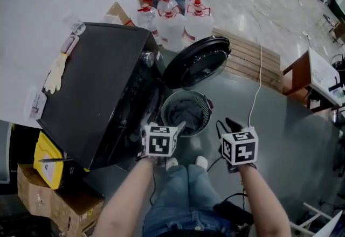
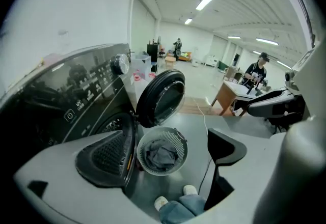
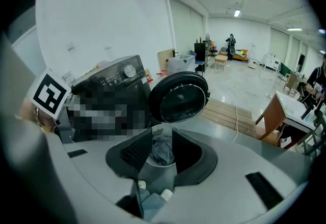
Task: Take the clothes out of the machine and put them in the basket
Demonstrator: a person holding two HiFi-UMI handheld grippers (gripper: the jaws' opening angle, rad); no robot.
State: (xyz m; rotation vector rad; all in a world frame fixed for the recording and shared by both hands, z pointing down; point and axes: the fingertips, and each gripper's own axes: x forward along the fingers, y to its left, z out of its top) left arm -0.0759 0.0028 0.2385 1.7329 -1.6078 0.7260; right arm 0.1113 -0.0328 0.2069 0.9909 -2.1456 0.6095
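Note:
A black washing machine [image 1: 97, 96] stands at the left with its round door [image 1: 197, 61] swung open. In front of it on the floor sits a round slatted basket [image 1: 173, 102] with grey clothes [image 1: 188, 111] in it. Both grippers hang above the basket with nothing between their pads. My left gripper [image 1: 164, 125] has its jaws spread wide; in the left gripper view the basket [image 2: 175, 139] shows far below between them. My right gripper [image 1: 227, 124] has its jaws a narrow gap apart, and the grey clothes [image 3: 163, 150] show through that gap.
Several water jugs [image 1: 172, 20] stand behind the door, beside a low wooden platform [image 1: 253, 58]. A white cable [image 1: 256, 96] runs across the grey floor. A cardboard box [image 1: 59, 198] sits by the machine's near corner, a desk [image 1: 312, 77] at the right. My shoes [image 1: 186, 163] are below the basket.

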